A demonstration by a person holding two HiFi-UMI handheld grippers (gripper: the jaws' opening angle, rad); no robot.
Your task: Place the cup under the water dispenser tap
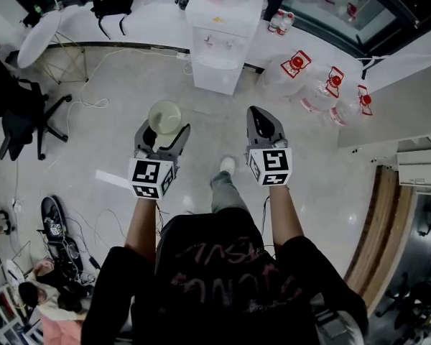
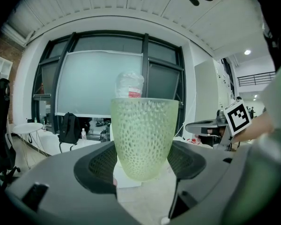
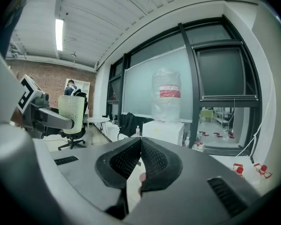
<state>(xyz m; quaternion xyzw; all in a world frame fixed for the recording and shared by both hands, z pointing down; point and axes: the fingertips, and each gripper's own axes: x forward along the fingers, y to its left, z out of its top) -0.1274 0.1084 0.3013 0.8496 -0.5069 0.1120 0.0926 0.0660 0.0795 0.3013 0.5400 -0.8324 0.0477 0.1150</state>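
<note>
Pale floor (image 1: 323, 192), black office chair (image 1: 23, 121), round white table (image 1: 37, 38) — dark-framed windows (image 3: 220, 71), brick wall (image 3: 42, 81), ceiling strip light (image 3: 59, 34)

Pale green cup (image 2: 143, 135): translucent, plastic-looking, wall dimpled all over, rim smooth. Left gripper (image 1: 164, 129) shell: matt grey plastic; pads (image 2: 99, 165) black, finely meshed, rubbery-looking. Right gripper (image 3: 140, 142): same finish. Water dispenser (image 1: 219, 42) casing: smooth white plastic; bottle on top (image 3: 166, 102) clear plastic, slightly wrinkled. Floor (image 1: 323, 192): pale, polished, faint glossy sheen. Spare water bottles (image 1: 323, 92): clear plastic.
</note>
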